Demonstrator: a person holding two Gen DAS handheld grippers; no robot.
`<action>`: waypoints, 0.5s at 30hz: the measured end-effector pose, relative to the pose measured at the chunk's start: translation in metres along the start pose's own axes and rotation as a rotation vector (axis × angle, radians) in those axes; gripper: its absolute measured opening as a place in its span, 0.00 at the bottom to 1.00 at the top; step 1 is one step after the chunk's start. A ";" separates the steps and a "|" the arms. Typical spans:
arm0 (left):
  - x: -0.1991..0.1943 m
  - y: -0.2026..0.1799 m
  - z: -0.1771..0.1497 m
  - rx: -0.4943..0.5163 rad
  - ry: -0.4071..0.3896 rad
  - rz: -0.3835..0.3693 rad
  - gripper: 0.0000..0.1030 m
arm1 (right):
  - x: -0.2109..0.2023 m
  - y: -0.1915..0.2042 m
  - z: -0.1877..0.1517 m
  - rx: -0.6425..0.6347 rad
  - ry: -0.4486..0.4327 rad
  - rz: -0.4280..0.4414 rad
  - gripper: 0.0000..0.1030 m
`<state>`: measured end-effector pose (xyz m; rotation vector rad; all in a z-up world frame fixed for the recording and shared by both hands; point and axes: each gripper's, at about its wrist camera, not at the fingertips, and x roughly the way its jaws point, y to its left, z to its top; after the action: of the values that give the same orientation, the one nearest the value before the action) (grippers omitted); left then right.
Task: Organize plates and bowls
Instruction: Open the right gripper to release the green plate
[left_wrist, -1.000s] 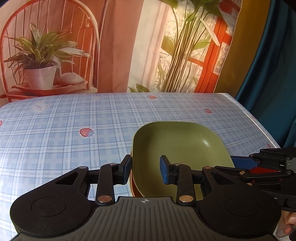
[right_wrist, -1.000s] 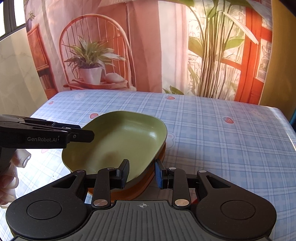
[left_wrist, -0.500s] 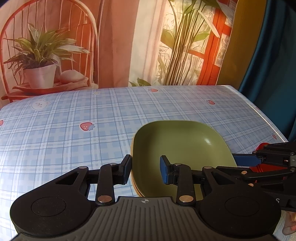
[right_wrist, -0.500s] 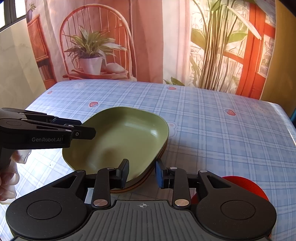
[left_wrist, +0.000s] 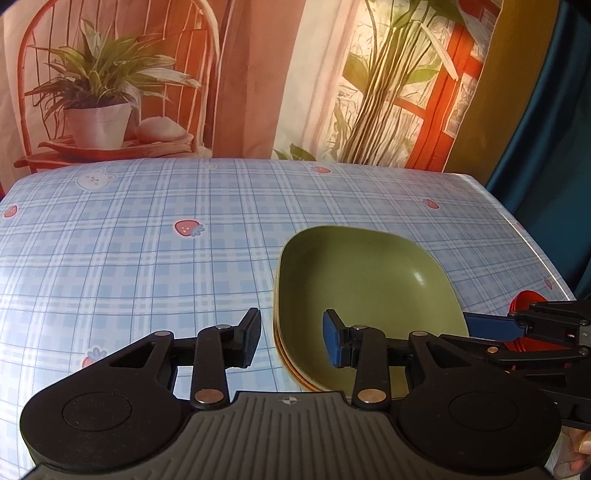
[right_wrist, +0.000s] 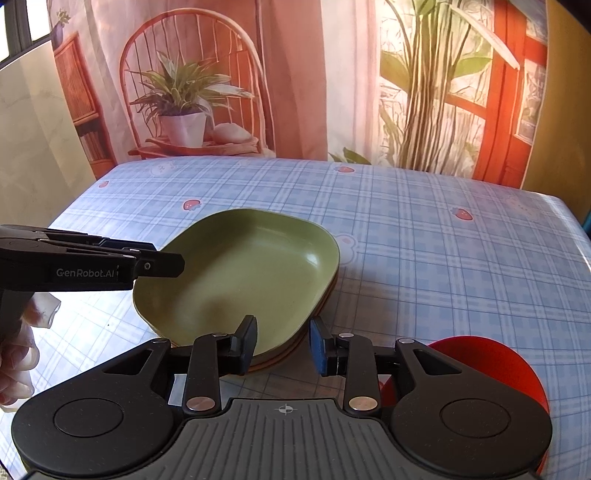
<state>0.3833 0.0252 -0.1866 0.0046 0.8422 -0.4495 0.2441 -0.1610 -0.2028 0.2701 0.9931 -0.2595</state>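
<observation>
Near the table's (left_wrist: 147, 258) right edge, the green plate (left_wrist: 369, 288) has sunk from a raised tilt and now lies level on the stack (left_wrist: 295, 376). The left gripper (left_wrist: 291, 339) has just been opening; its jaws stand spread astride the plate's left rim, clear of it, so this plate looks placed. The right gripper (right_wrist: 282, 343) straddles the near rim; whether it pinches, I cannot tell. Count: one green plate, at least two rims beneath, one red dish (right_wrist: 480, 369) near right.
</observation>
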 end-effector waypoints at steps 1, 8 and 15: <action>0.001 0.001 -0.001 -0.015 0.009 -0.011 0.37 | 0.001 0.001 0.000 -0.006 0.007 -0.007 0.24; 0.001 -0.002 -0.007 -0.028 0.026 -0.028 0.38 | 0.001 -0.002 -0.001 0.010 0.012 0.002 0.22; -0.012 -0.004 -0.005 -0.044 0.025 0.061 0.38 | -0.011 -0.006 0.002 0.036 -0.024 0.012 0.23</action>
<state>0.3714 0.0271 -0.1811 -0.0044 0.8744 -0.3748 0.2383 -0.1664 -0.1929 0.3045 0.9632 -0.2695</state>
